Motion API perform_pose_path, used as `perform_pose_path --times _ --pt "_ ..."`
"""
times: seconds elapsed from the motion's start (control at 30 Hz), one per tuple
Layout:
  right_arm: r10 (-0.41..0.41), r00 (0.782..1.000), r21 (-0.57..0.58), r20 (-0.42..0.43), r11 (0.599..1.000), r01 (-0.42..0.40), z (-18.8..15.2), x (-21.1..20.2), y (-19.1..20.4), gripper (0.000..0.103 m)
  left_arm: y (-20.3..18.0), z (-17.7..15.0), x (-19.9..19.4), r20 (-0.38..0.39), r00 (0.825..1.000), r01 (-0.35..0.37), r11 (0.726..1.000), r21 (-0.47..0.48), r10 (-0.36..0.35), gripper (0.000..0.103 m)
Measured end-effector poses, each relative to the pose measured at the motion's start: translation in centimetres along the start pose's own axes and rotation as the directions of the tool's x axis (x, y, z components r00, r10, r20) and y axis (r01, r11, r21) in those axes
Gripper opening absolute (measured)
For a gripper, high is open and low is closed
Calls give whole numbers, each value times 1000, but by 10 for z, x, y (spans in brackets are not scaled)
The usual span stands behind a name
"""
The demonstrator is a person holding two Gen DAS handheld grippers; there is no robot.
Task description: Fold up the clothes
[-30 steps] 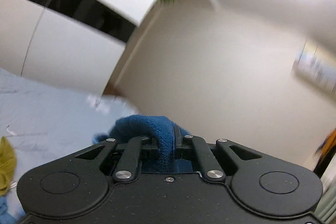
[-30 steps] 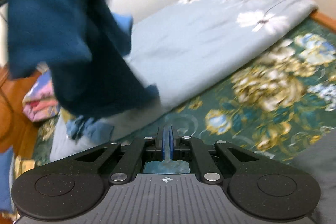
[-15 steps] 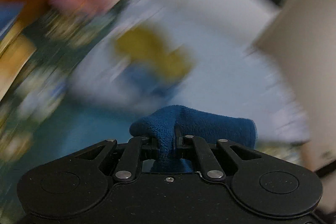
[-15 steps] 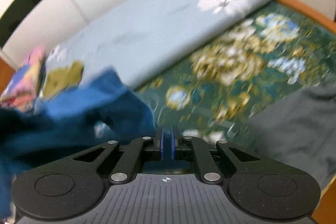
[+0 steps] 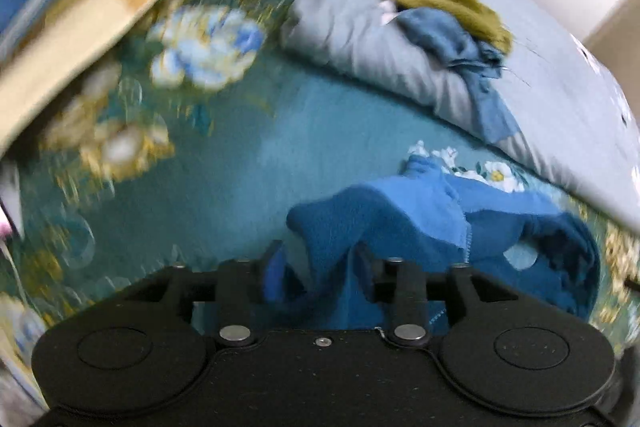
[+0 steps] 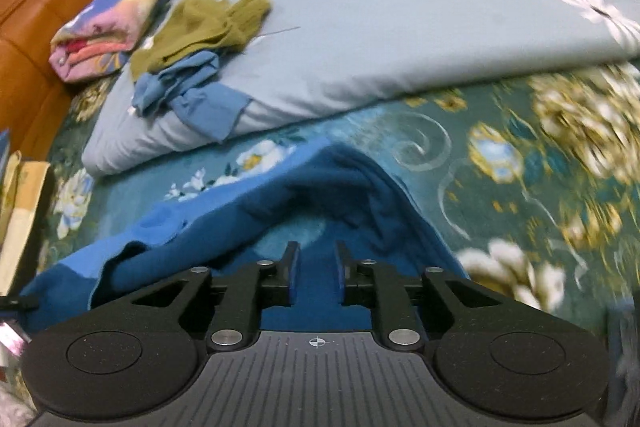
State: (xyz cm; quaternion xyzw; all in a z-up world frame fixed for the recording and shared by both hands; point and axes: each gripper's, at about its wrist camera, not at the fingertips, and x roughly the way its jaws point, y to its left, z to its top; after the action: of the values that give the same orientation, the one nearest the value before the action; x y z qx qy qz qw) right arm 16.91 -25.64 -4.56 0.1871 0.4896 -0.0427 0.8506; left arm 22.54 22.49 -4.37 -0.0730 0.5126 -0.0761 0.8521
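Observation:
A dark blue fleece garment (image 5: 400, 219) lies crumpled on the green floral bedspread (image 5: 200, 155). My left gripper (image 5: 318, 263) points down at it with its jaws opening. A fold of the fleece stands up between them and leans on the right finger (image 5: 362, 259), with a gap at the left pad. In the right wrist view the same fleece (image 6: 320, 187) spreads left and forward under my right gripper (image 6: 317, 267). Its jaws are opening a little, and fleece lies below the gap with nothing pinched.
A pale blue flowered duvet (image 6: 400, 7) is heaped behind, with an olive garment (image 6: 208, 23) and a light blue garment (image 6: 188, 87) on its corner. A folded pink blanket (image 6: 112, 23) sits by the orange headboard (image 6: 36, 39). A tan box (image 5: 80, 19) lies at the left.
My left gripper swung down from facing the wall to the bed and its jaws parted off the fleece. The right jaws parted too. The fleece dropped from mid-air onto the bedspread.

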Motion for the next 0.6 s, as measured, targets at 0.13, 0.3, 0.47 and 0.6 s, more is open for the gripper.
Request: perform_pose_path --times 0.13,0.3,0.47,0.6 --pt "-5 1000 -70 19 998 6 34 20 8 26 -34 27 6 58 996 59 986 153 -68 70" --pt "-2 1000 -156 -11 988 0 73 64 10 45 -87 57 74 -13 988 150 944 295 -153 76" --pt "1 996 -177 -92 984 -17 101 127 2 53 -106 76 170 -156 972 204 956 209 -173 70" --pt "5 982 -124 -190 992 -29 104 175 -12 59 -113 73 219 -253 957 187 968 164 -142 70"
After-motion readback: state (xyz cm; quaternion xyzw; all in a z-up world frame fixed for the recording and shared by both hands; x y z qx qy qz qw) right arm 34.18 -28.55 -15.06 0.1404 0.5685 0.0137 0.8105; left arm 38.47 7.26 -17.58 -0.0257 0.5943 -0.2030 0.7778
